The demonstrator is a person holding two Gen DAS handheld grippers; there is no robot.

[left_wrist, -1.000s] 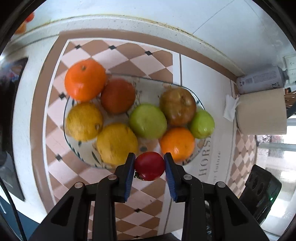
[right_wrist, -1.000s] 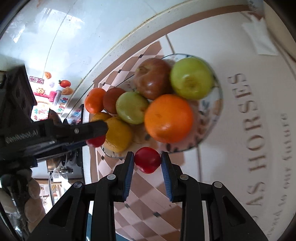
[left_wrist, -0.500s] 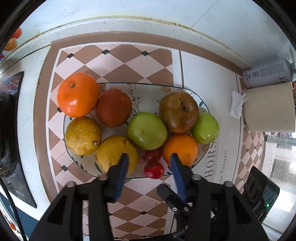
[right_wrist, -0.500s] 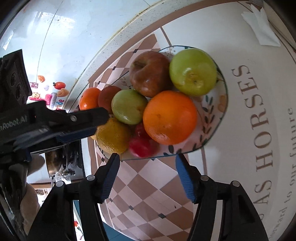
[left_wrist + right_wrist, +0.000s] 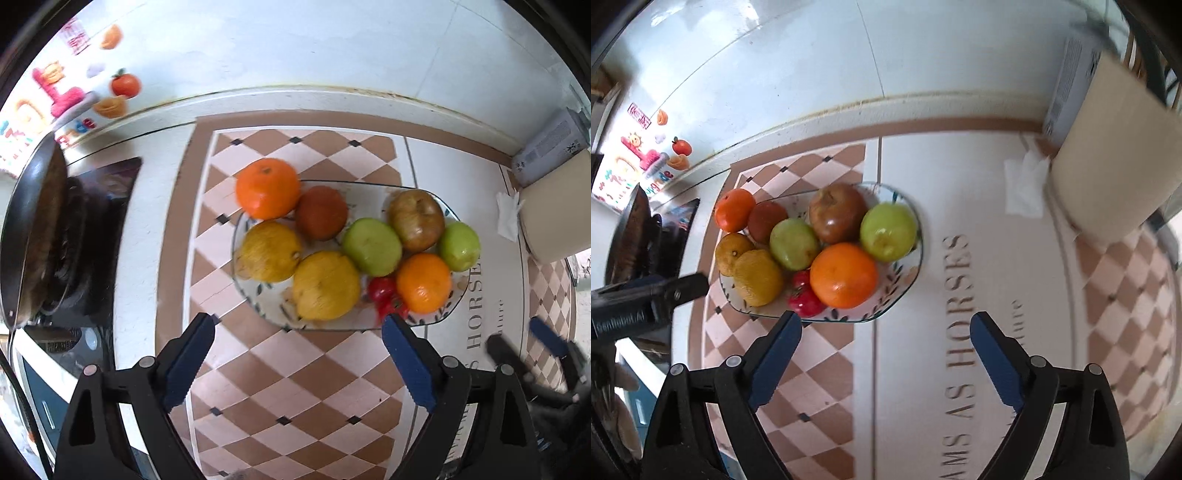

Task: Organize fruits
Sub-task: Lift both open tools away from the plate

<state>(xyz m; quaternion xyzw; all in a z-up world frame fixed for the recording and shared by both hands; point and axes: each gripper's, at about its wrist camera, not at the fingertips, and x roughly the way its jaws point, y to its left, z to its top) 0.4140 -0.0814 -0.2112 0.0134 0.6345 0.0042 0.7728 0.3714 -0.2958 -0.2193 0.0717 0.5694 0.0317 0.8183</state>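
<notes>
Checkered tiles and a white tiled wall frame the tabletop [image 5: 295,387], with a dark pan [image 5: 33,236] on a stove at the far left. Both of your grippers have just let go of their loads: a second ago each was clamped on a small red tomato, and now both tomatoes lie in the glass plate [image 5: 258,291]. Your left gripper [image 5: 299,354] hangs above the near edge of the plate, its fingers [image 5: 188,354] opening wide with nothing between them. Your right gripper [image 5: 886,354] is likewise empty, fingers opening, over the bare tabletop just beside the plate. This suggests the placing step is complete for these two pieces.

Plate contents, left to right in the left wrist view: an orange [image 5: 267,188] at the far rim, two yellow citrus fruits [image 5: 269,251], a dark reddish fruit [image 5: 321,212], a green apple [image 5: 371,246], the two red tomatoes [image 5: 384,295] wedged at the near rim, a second orange [image 5: 424,282], a brownish apple [image 5: 416,219], and another green apple [image 5: 460,245]. A paper roll [image 5: 554,210] stands well apart at the right.
</notes>
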